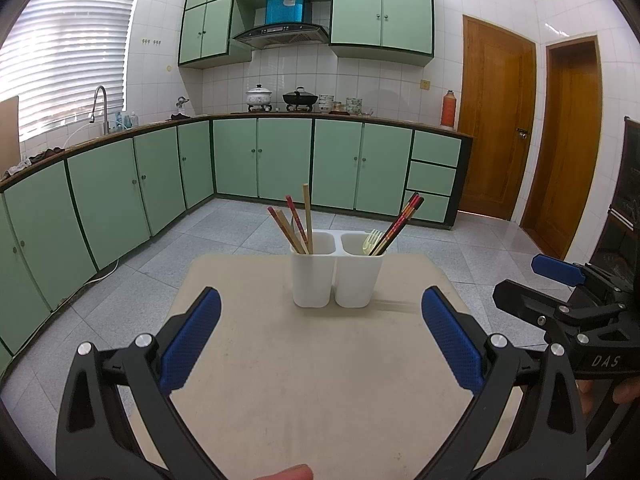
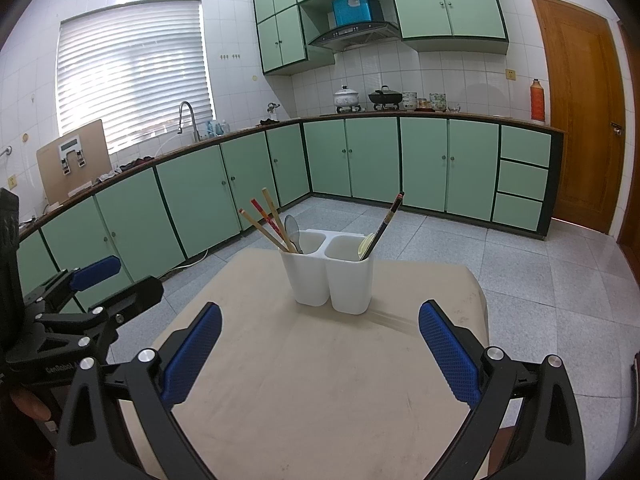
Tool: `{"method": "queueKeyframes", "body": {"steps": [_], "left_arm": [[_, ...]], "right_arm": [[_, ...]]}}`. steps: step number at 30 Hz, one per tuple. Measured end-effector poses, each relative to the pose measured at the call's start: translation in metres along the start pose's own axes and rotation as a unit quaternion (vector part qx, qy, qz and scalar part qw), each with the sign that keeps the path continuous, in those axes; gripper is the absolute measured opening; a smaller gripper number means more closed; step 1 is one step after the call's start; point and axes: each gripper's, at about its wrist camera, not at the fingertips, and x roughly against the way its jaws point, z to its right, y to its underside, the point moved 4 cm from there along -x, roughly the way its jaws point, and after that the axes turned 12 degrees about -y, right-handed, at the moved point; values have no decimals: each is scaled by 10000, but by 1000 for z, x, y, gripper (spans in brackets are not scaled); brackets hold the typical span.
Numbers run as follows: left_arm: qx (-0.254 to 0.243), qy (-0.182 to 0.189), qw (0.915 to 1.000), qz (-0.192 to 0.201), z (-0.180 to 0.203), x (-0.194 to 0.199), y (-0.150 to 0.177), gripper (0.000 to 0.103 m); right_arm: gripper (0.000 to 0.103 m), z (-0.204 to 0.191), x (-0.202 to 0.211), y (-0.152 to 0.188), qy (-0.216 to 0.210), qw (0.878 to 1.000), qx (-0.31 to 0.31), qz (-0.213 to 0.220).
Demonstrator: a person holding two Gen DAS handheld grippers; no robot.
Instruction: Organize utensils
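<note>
A pale beige bench [image 1: 320, 360] is seen over grey floor tiles. One white two-compartment holder [image 1: 336, 276] is set upright on it, toward the far edge; the remaining surface is bare.

White utensil holder [image 1: 336, 276] on a beige surface [image 1: 320, 380], red-patterned chopsticks [image 1: 295, 218], mint-green cabinets [image 1: 240, 160], speckled grey floor [image 1: 460, 248].
</note>
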Motion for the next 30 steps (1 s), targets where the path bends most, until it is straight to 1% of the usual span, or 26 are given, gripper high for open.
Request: {"method": "queueKeyframes", "body": {"steps": [12,30], "left_arm": [[23,-13,10000,-32,-5,1,5,97],[34,-25,10000,-71,3,0,6,97]], "right_arm": [[97,4,-3,8,31,10000,22,-54],[97,4,-4,10,57,9999,29,-100]]}}
